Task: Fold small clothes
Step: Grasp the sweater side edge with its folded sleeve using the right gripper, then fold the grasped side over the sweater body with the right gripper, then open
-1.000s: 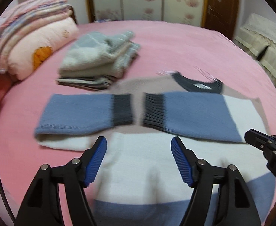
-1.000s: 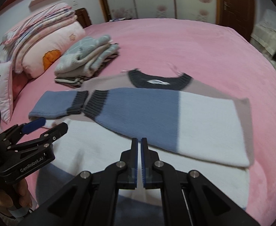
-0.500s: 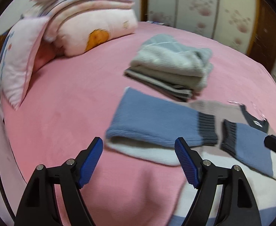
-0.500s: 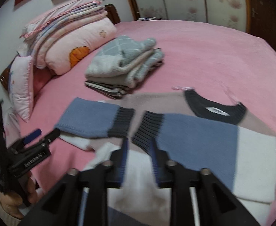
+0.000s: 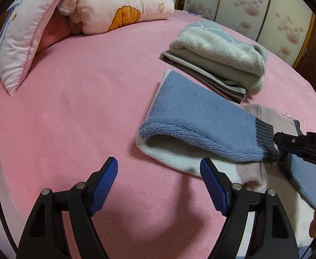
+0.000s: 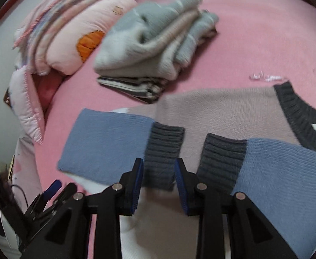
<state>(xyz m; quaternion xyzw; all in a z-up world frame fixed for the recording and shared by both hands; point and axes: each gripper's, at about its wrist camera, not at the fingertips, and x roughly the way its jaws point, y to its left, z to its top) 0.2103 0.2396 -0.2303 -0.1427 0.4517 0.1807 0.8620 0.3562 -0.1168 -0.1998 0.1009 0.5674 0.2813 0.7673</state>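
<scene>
A blue, white and beige knit sweater (image 6: 233,112) lies flat on the pink bed with both sleeves folded across its chest. The left sleeve (image 5: 201,125) has a dark grey cuff (image 6: 164,151). My left gripper (image 5: 158,183) is open and empty, low over the bed just left of the sweater's folded left edge. My right gripper (image 6: 159,172) is open with its jaws on either side of the left sleeve's cuff; it also shows at the right edge of the left wrist view (image 5: 298,144).
A stack of folded clothes (image 5: 218,56) sits behind the sweater. Pink pillows and folded quilts (image 5: 106,6) are piled at the bed's head on the left. A floral wardrobe (image 5: 255,10) and a brown door stand behind the bed.
My left gripper swung left from over the sweater's body to its left edge. My right gripper opened from shut and moved left and forward to the left sleeve's cuff.
</scene>
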